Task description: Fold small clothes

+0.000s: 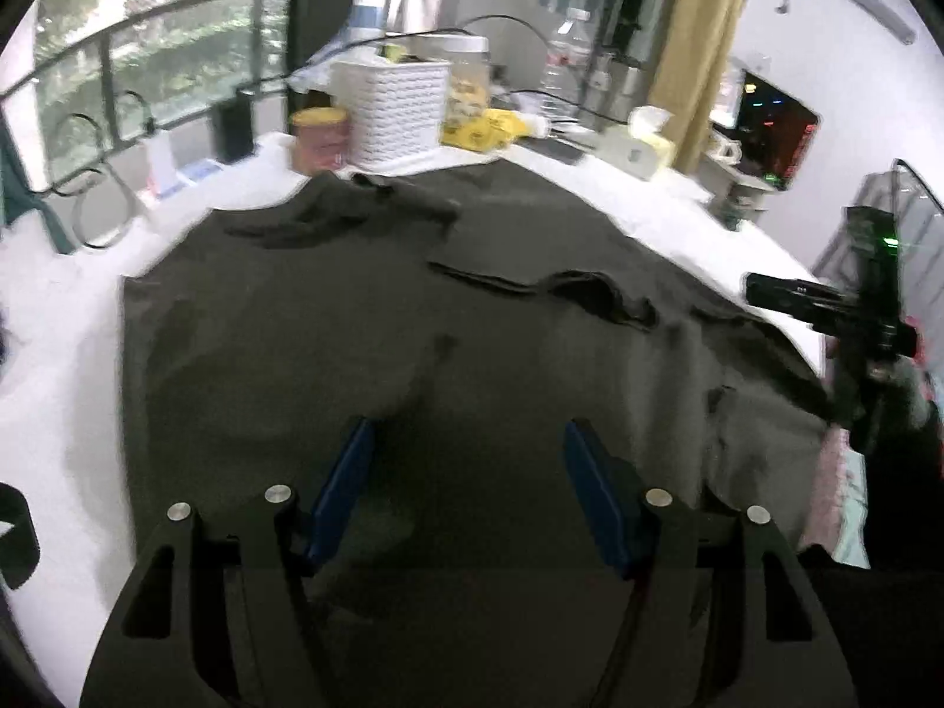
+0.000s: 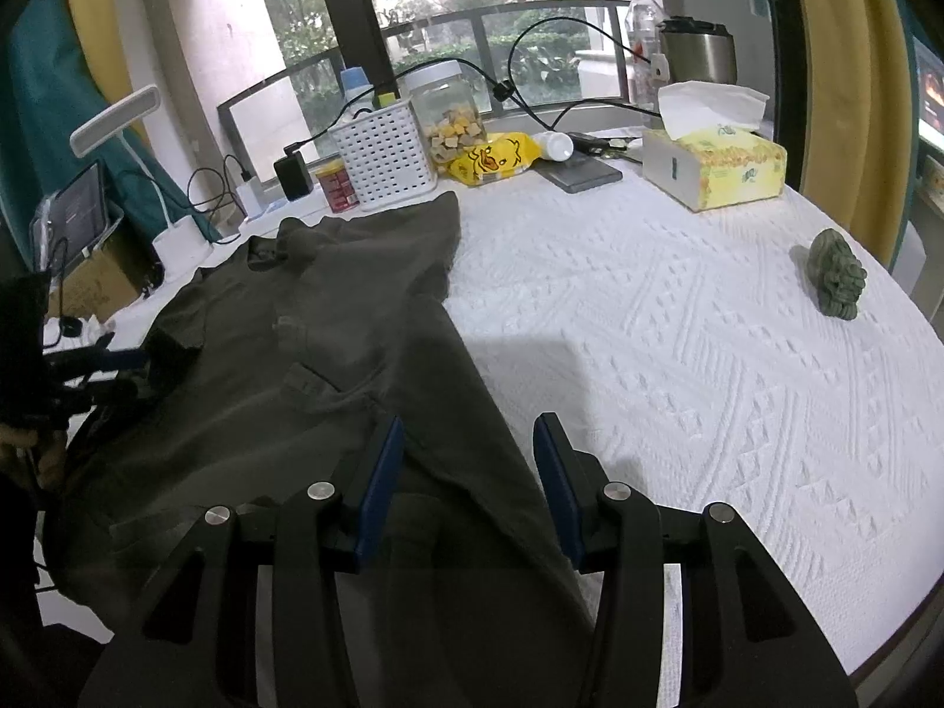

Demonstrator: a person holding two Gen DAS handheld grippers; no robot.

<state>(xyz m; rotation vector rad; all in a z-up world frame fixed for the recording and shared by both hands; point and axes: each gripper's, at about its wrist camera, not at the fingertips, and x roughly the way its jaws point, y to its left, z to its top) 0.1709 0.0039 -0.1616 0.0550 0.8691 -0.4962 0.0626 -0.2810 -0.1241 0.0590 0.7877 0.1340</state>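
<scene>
Dark olive garment (image 1: 413, 354) spread flat over the white textured surface (image 2: 678, 354), collar and chest pocket visible in the right wrist view, wrinkled ridges across the cloth in the left wrist view; one edge running diagonally from the white perforated basket (image 2: 386, 162) down toward the near edge of the surface

Left tongs (image 1: 469, 489) hovering above the cloth with blue pads (image 1: 345, 489) well apart, nothing pinched between them, only fabric lying beneath; blurred picture on that side

Right tongs (image 2: 469, 484) poised over the garment's right border, pads (image 2: 380, 484) apart with the cloth edge seen in the gap, lying below them rather than clamped; shadow of the tool cast on the white cover just beside

Along the far rim of the surface: red tin (image 2: 336, 186) touching the basket, clear jar of yellow and brown snacks (image 2: 448, 112), yellow duck-print packet (image 2: 495, 159) in front of the jar, tissue box (image 2: 717, 168) with a sheet sticking up, water bottle (image 2: 643, 17) and steel kettle (image 2: 699, 53) behind it, black cable looping across; small green carved figure (image 2: 838, 274) alone at the right, well apart from everything else

Window with railing and trees beyond; yellow curtain (image 2: 838, 88) at the right
</scene>
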